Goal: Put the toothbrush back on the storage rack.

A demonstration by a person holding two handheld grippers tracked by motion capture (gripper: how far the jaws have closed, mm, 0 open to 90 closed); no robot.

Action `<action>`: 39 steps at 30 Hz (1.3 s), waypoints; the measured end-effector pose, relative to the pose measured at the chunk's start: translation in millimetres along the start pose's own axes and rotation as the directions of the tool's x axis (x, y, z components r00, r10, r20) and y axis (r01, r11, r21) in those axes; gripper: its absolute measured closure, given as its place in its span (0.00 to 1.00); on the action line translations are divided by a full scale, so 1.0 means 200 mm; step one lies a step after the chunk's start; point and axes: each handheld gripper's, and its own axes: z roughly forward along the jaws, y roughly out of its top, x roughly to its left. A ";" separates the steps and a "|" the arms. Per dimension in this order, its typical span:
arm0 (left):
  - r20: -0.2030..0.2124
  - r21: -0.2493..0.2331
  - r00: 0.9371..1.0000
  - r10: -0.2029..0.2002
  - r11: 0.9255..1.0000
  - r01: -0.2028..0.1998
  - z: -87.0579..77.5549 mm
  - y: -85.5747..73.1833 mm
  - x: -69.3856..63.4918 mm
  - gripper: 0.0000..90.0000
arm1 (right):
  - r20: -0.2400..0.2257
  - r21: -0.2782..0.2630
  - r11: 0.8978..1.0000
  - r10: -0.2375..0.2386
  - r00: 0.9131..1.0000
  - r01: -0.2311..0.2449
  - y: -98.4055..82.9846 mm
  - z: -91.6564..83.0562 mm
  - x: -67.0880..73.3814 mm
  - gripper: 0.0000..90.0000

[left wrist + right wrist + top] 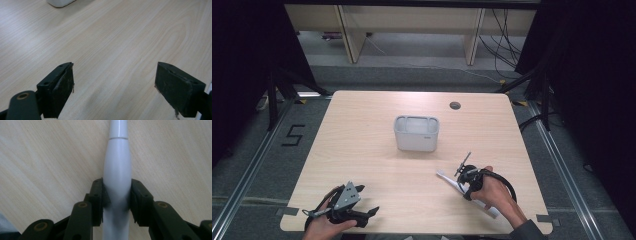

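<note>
Gripping the white electric toothbrush (117,172) by the thick part of its handle, the right gripper (465,181) has its jaws closed on both sides of the body, while the toothbrush lies on the table (377,150) near the front right edge. The left gripper (362,214) rests at the front left with jaws wide apart and nothing between them. The white holder (416,133) stands in the middle of the table, well apart. I think the smooth, rounded handle can slip or rotate between the pads when lifted, because the grip is narrow and the long body is heavy at one end.
</note>
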 end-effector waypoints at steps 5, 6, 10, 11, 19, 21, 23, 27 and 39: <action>0.003 0.003 1.000 0.004 1.000 -0.004 0.00 0.00 0.00 0.17 | -0.003 0.034 0.999 -0.009 1.000 0.010 0.02 0.00 0.00 0.74; 0.003 0.003 1.000 0.005 1.000 -0.005 0.00 0.00 0.00 0.17 | -0.008 0.036 0.999 0.009 1.000 -0.009 0.02 0.00 0.01 0.74; 0.000 -0.008 1.000 -0.004 1.000 0.004 0.00 0.00 0.00 0.17 | -0.007 0.043 0.999 -0.006 1.000 0.007 0.03 0.00 0.00 0.74; 0.010 -0.003 1.000 -0.010 1.000 0.010 0.00 0.00 0.00 0.17 | -0.008 0.045 0.999 0.003 1.000 -0.002 0.04 0.00 0.01 0.74; 0.006 -0.006 1.000 -0.017 1.000 0.017 0.00 0.00 0.00 0.17 | -0.026 0.029 0.999 -0.026 0.999 0.027 0.03 0.00 0.00 0.74; 0.002 0.017 1.000 0.009 1.000 -0.009 -0.01 0.00 0.01 0.17 | -0.019 0.025 1.000 -0.010 1.000 0.010 0.02 0.00 0.00 0.74; -0.001 0.016 1.000 0.008 1.000 -0.008 -0.01 0.00 0.00 0.17 | -0.020 0.024 1.000 0.009 1.000 -0.009 0.01 -0.01 0.02 0.74; -0.002 0.012 1.000 0.002 1.000 -0.002 0.00 0.00 0.00 0.17 | -0.010 -0.007 1.000 -0.025 1.000 0.025 -0.01 -0.01 0.00 0.74; 0.000 0.001 1.000 -0.010 1.000 0.010 0.00 0.00 0.00 0.17 | 0.016 -0.163 0.986 -0.014 1.000 0.017 -0.08 -0.17 0.01 0.74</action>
